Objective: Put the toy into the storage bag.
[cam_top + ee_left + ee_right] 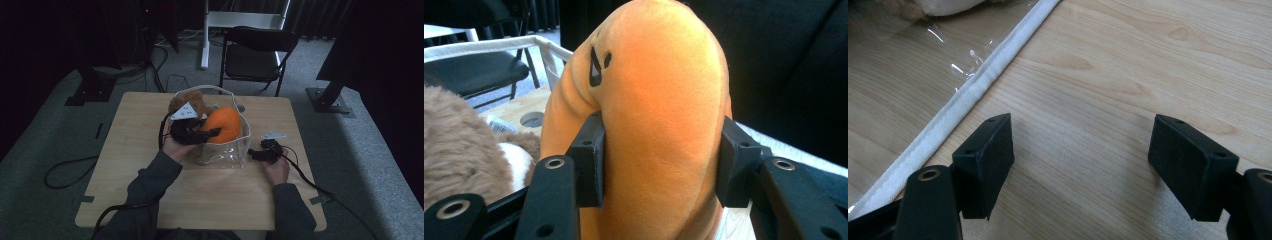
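High view showed a clear plastic tote bag with white fabric trim [235,150] standing near the middle of the light wooden table [140,165]. At about 12 o'clock from the person, the left gripper [212,132] reached into the bag and grasped a soft orange plush toy [225,124], which sat high in the bag's opening. A furry brown plush toy [187,102] lay in the bag at about 10 o'clock from the orange one.

Left gripper view showed both black pads pressed into the sides of the orange plush toy [659,125]; small black embroidered marks were visible on it, but no readable writing or label.

At about 3 o'clock from the bag, the right gripper [252,155] rested low over the table. Right gripper view showed its jaws released, with bare wood between them, just beside the bag's white trim [968,90].
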Demonstrator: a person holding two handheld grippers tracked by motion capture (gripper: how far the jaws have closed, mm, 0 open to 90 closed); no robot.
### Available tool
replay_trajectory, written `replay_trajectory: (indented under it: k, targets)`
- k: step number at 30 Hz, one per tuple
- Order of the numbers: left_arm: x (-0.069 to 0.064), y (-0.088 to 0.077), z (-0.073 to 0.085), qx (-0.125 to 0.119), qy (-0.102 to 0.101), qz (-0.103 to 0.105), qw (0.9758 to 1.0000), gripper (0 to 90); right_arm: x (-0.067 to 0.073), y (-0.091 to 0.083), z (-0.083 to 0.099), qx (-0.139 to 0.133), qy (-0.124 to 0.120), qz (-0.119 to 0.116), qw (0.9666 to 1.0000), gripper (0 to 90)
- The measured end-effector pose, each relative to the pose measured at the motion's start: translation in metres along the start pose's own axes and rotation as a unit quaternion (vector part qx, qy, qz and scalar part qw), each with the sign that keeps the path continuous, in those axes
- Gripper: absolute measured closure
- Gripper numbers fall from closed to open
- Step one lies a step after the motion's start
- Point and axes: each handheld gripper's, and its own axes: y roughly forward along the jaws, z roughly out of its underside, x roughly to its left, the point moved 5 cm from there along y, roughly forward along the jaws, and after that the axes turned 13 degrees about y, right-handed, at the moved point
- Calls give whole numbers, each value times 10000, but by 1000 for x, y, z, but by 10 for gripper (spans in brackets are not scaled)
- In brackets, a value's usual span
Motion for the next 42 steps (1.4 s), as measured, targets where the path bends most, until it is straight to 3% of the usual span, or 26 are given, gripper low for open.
replay_trajectory:
  k: [11,28,42]
  targets:
    - [-4,1,1,170,66,-63,9998,475,0,0,0,0,4,-3,10000,252]
    - [-4,2,2,51,102,-47,9999,369,0,0,0,-1,3,-2,10000,252]
    - [-3,2,1,-219,51,-116,9997,324,0,0,0,-1,0,0,10000,252]
